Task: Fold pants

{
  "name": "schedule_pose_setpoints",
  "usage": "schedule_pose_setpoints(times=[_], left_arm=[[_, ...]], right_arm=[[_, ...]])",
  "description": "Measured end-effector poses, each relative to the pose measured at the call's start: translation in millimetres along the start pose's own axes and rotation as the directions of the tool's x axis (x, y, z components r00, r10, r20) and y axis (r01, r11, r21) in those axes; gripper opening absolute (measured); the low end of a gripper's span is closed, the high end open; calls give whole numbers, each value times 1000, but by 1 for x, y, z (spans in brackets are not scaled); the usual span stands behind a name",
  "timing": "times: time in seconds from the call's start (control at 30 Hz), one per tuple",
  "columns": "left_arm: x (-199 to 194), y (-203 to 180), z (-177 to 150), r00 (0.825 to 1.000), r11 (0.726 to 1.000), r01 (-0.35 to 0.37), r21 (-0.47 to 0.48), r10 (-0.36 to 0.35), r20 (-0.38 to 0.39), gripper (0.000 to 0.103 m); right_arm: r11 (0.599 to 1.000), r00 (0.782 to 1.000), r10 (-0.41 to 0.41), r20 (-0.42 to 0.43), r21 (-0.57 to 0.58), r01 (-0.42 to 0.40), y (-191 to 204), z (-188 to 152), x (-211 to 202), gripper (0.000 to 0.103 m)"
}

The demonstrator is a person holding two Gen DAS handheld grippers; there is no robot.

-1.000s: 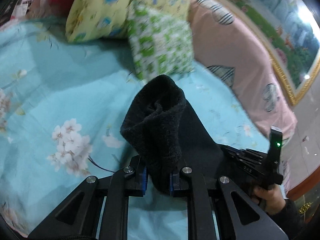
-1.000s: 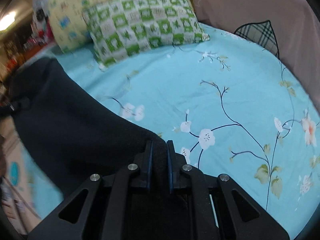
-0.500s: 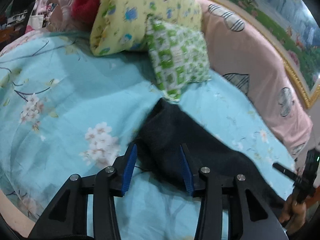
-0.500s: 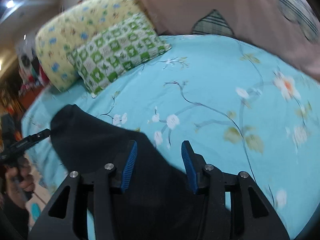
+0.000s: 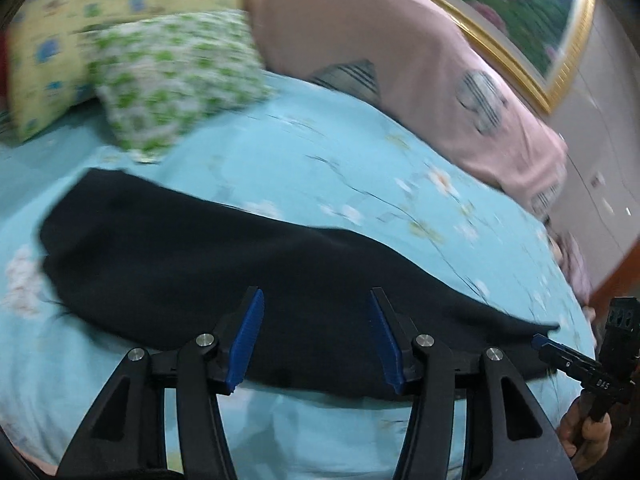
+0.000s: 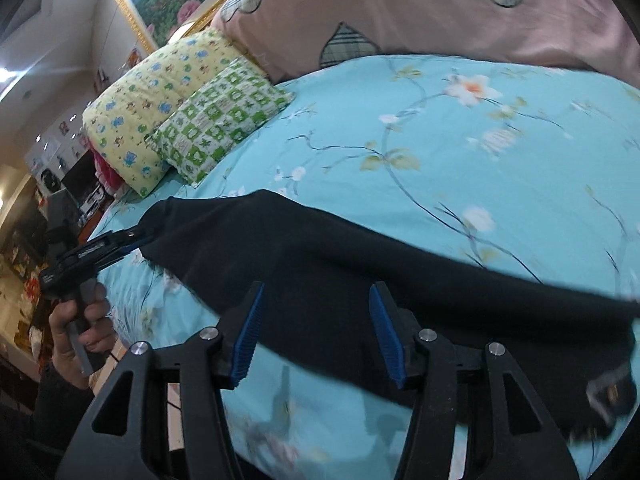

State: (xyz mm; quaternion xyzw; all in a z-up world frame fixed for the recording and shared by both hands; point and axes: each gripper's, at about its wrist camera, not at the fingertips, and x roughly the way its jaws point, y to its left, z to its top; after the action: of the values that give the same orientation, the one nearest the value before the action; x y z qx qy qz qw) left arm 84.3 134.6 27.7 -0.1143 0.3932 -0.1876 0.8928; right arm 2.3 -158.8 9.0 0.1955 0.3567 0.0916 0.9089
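Note:
The black pants (image 5: 200, 248) lie flat in a long band across the turquoise floral bed sheet (image 5: 340, 168). My left gripper (image 5: 315, 296) hovers over the near edge of the band. Its jaws are opening, and the blue pads (image 5: 248, 336) press on nothing. In the right wrist view the pants (image 6: 320, 248) run from left to right, and my right gripper (image 6: 316, 292) stands above their near edge. Its jaws are opening too, with no cloth pinched. The left gripper (image 6: 132, 236), held by a hand (image 6: 80, 320), sits at the pants' left end. The right gripper (image 5: 540, 338) is at their right end.
A green checked pillow (image 6: 220, 120) and a yellow pillow (image 6: 152, 92) lie at the head of the bed. A pink quilt (image 5: 380, 52) runs along the far side under a gold-framed picture (image 5: 520, 20). The bed's near edge (image 6: 132, 344) is just below the grippers.
Both grippers were shut on the lifted, bunched pants. They have let go and opened, the pants now lie spread flat on the bed, and both grippers have swung back toward the near edge.

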Motion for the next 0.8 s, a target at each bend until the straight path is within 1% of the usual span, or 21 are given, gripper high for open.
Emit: schedule_pose_setpoints(times=[0.1, 0.27, 0.37, 0.43, 0.57, 0.67, 0.7, 0.77, 0.8], left_arm=[[16, -33, -3, 998, 997, 57, 50, -55, -43, 56], [33, -82, -10, 988, 983, 126, 132, -112, -107, 59], [44, -112, -13, 978, 969, 174, 175, -149, -148, 61], [50, -127, -14, 973, 960, 191, 206, -157, -167, 63], [63, -161, -16, 962, 932, 228, 280, -171, -215, 65], [73, -185, -17, 951, 908, 263, 326, -186, -249, 66], [76, -190, -17, 949, 902, 267, 338, -186, -254, 68], [82, -199, -16, 945, 889, 278, 364, -185, -269, 69], [87, -205, -15, 943, 882, 281, 377, -181, -279, 69]], right_arm=[[999, 1000, -17, 10, 45, 17, -13, -18, -20, 59], [990, 998, -67, 13, 122, 65, -35, -46, -44, 59], [982, 996, -92, 20, 170, 87, -48, -61, -59, 59], [974, 993, -113, 35, 204, 103, -56, -70, -70, 59], [958, 989, -140, 47, 260, 123, -69, -81, -80, 59], [933, 984, -171, 44, 328, 147, -84, -89, -85, 59], [926, 984, -173, 47, 349, 146, -88, -90, -86, 59], [903, 980, -189, 57, 401, 151, -98, -93, -90, 59], [886, 977, -201, 66, 438, 152, -105, -95, -92, 59]])
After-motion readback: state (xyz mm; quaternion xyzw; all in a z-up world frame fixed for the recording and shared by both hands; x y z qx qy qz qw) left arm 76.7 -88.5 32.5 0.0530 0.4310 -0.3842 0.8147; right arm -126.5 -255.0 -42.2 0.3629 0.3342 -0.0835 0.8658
